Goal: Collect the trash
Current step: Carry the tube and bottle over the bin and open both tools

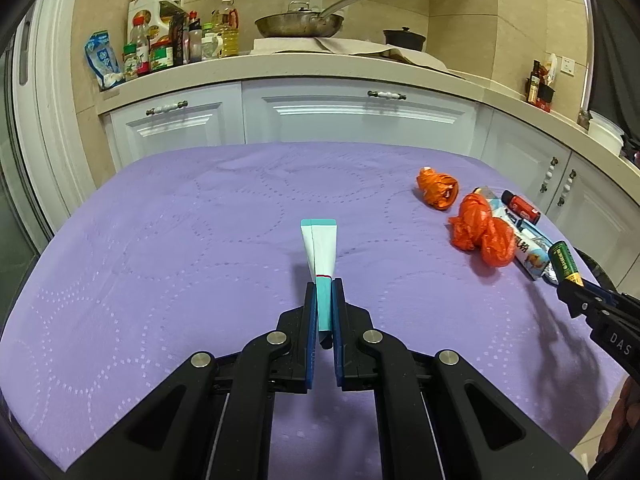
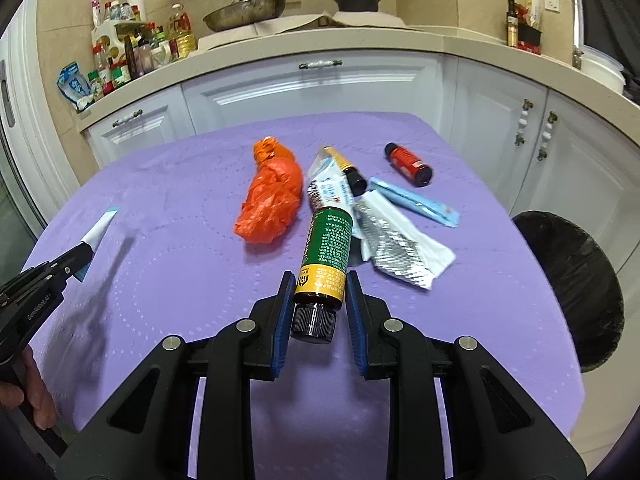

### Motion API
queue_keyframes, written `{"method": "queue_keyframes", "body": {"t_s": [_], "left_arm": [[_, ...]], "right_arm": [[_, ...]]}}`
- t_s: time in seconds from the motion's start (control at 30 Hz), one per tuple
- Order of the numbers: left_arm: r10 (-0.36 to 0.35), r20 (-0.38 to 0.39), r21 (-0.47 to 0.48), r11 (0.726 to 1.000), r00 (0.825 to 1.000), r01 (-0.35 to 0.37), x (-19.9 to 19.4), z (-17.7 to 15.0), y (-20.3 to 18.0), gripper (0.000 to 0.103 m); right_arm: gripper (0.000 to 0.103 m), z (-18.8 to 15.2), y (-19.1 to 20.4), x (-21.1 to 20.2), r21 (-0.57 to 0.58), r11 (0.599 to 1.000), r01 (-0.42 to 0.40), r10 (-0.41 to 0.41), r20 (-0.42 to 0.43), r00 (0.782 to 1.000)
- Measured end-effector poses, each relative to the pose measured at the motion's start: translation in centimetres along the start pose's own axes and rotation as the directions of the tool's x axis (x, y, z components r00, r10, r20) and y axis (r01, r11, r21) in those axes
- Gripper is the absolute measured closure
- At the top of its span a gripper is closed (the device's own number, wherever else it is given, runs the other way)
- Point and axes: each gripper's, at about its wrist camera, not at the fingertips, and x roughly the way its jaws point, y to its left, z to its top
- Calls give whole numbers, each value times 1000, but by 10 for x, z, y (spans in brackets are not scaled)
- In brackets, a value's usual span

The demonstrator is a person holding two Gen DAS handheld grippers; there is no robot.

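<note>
Holding two pieces of trash at once, the person has both claws loaded above the purple-covered worktop (image 2: pixel 168 184). The left claw (image 1: pixel 324 292) is pinched almost fully shut on a flattened white and teal tube (image 1: pixel 320 248), gripped near its cap end so the crimped tail sticks out forward over the cloth. The right claw (image 2: pixel 318 292) is clamped on a small green and yellow bottle (image 2: pixel 326 252), with the pads on the yellow band just above the black ribbed cap, which points back toward the camera.

The tube looks empty, light and soft; it will fold if squeezed at the thin tail, so the firmer part by the cap seems the better hold. The bottle appears rigid and smooth, probably light, and could slide out lengthwise since only a short stretch of it sits between the pads. A grip nearer its middle would likely be steadier.

Loose trash remaining on the worktop:
- a crumpled orange plastic bag (image 2: pixel 272 200), soft and easily pinched anywhere
- a silver foil wrapper (image 2: pixel 394 248), thin and crinkly
- a small red bottle (image 2: pixel 408 164), round, and so likely to roll
- a pale blue packet (image 2: pixel 416 200), lying flat

A bin lined with a black bag (image 2: pixel 576 280) stands just beside the worktop's right edge.
</note>
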Motion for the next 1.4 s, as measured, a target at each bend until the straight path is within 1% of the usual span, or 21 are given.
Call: {"method": "queue_keyframes", "body": {"t_s": [0.23,0.33,0.47,0.63,0.77,0.97,1.07,1.2,1.27,1.4], "left_arm": [[-33,18,38,999,999,32,-9,4,-26,95],[-63,26,66,996,998,61,-13,6,-46,95],[-126,23,117,986,992,122,-16,7,-82,95],[-204,25,188,963,979,195,-19,7,-131,95],[-272,8,242,934,962,262,-16,7,-177,95],[-352,-9,320,886,936,336,-11,9,-243,95],[-378,-22,356,862,925,361,-7,10,-275,95],[-397,-55,380,840,916,387,3,5,-312,95],[-403,-76,391,829,912,399,10,2,-328,95],[-408,-93,415,813,908,408,18,-2,-356,95]], "right_arm": [[78,-3,-26,-21,23,999,40,-41,43,998],[78,-5,-43,-30,45,997,62,-65,64,996],[78,-7,-73,-41,81,992,100,-107,87,990],[78,-12,-113,-53,129,980,154,-168,104,980],[78,-14,-151,-64,165,963,214,-235,117,965],[78,-20,-200,-74,228,937,265,-298,124,946],[78,-23,-223,-74,252,927,279,-316,119,941],[78,-26,-248,-68,271,918,291,-329,107,938],[78,-28,-258,-66,277,914,297,-335,103,937],[78,-32,-276,-62,287,910,299,-338,94,937]]}}
